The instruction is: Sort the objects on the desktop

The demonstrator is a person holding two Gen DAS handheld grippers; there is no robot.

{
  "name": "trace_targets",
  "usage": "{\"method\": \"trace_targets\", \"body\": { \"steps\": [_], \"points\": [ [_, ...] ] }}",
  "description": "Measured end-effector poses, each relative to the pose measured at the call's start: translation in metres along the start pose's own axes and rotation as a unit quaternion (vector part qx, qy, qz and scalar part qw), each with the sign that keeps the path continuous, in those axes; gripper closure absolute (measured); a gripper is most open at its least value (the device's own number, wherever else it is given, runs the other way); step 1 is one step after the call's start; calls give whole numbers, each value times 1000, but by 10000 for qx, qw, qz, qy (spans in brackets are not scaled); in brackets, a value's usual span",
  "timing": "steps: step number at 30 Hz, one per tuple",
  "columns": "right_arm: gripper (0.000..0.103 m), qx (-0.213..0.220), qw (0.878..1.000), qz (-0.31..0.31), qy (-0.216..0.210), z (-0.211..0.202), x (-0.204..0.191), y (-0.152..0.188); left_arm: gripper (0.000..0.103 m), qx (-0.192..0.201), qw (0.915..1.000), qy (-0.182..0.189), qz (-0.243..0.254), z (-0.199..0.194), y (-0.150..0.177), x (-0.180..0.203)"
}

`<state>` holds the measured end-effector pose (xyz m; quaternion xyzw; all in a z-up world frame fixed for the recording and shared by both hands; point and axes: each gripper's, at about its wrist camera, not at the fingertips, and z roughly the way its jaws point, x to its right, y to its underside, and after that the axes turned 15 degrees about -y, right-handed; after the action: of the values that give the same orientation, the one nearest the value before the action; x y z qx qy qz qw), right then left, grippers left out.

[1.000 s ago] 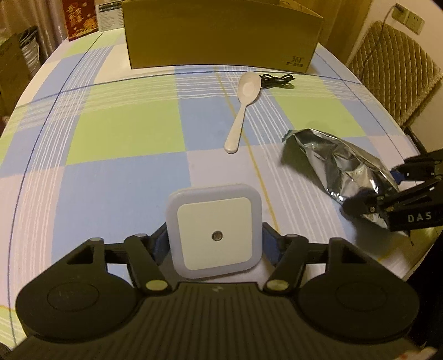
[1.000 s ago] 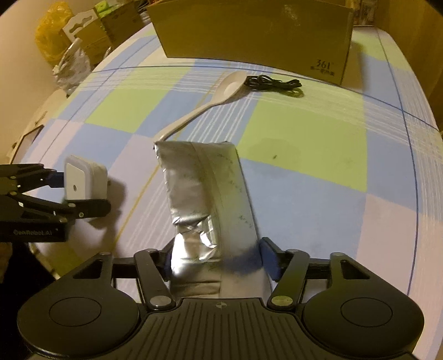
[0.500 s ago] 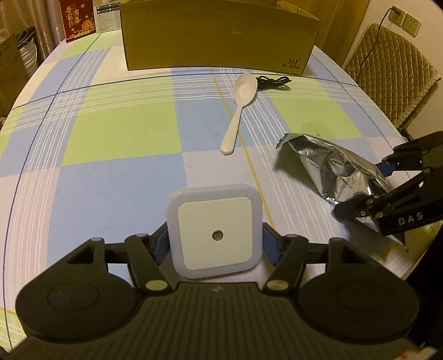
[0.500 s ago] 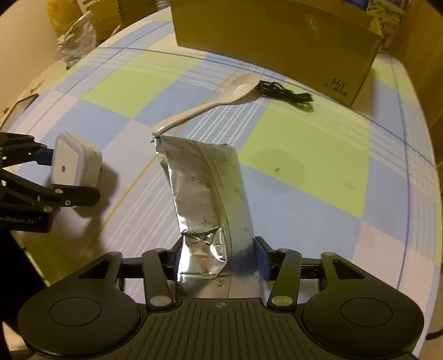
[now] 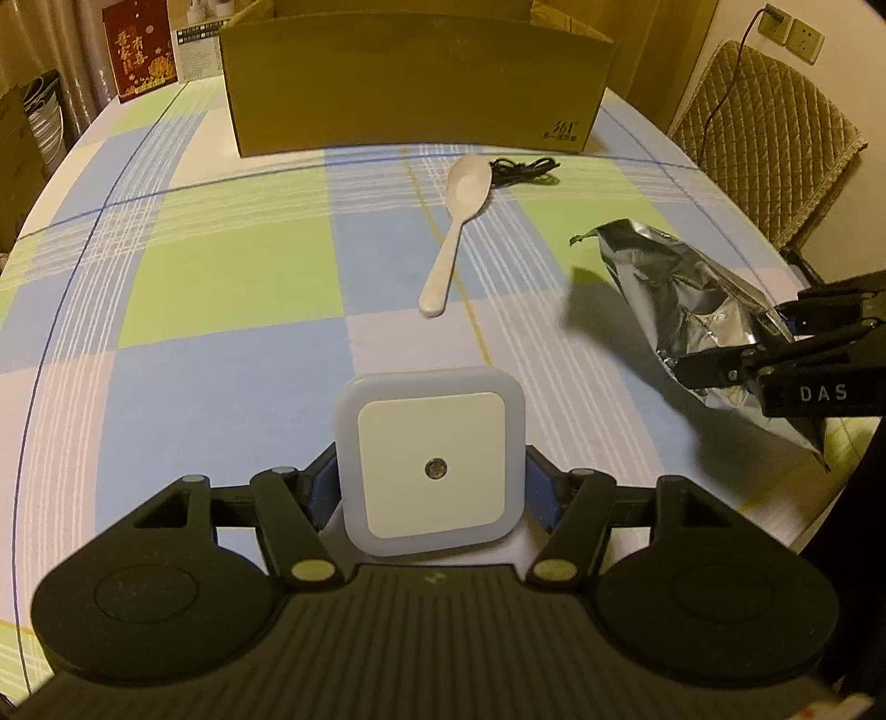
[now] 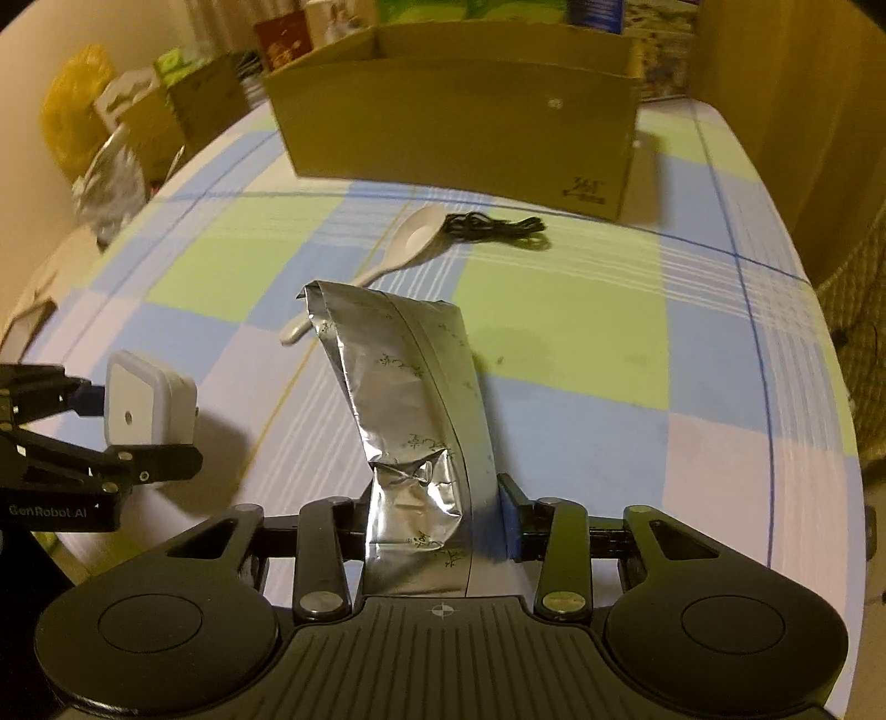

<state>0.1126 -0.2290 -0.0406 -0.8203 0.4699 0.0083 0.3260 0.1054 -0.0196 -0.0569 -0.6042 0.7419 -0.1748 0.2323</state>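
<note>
My left gripper point(image 5: 432, 487) is shut on a white square night light point(image 5: 431, 459) and holds it above the checked tablecloth point(image 5: 221, 277); it also shows in the right wrist view point(image 6: 145, 400). My right gripper point(image 6: 437, 515) is shut on a crumpled silver foil bag point(image 6: 410, 399), lifted off the table, also seen at the right of the left wrist view point(image 5: 692, 299). A white spoon point(image 5: 457, 227) and a coiled black cable point(image 5: 526, 167) lie ahead. An open cardboard box point(image 5: 415, 83) stands at the far edge.
A quilted chair point(image 5: 769, 155) stands off the table's right side. A red card point(image 5: 141, 50) stands behind the box at the left. Bags and boxes point(image 6: 111, 144) crowd the floor to the left of the table.
Both grippers have risen and moved toward the box with their loads. The foil bag has lifted off the cloth and now hangs tilted up.
</note>
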Motion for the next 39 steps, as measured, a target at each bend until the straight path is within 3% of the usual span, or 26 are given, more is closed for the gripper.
{"method": "trace_targets", "body": {
  "steps": [15,39],
  "points": [
    [67,639,9974,343,39,-50,-8,-4,42,393,9991,90,-121,-44,-18,2],
    [67,940,9949,349,-38,-73,-16,-8,42,586,9981,104,-135,-70,-28,7]
  ]
}}
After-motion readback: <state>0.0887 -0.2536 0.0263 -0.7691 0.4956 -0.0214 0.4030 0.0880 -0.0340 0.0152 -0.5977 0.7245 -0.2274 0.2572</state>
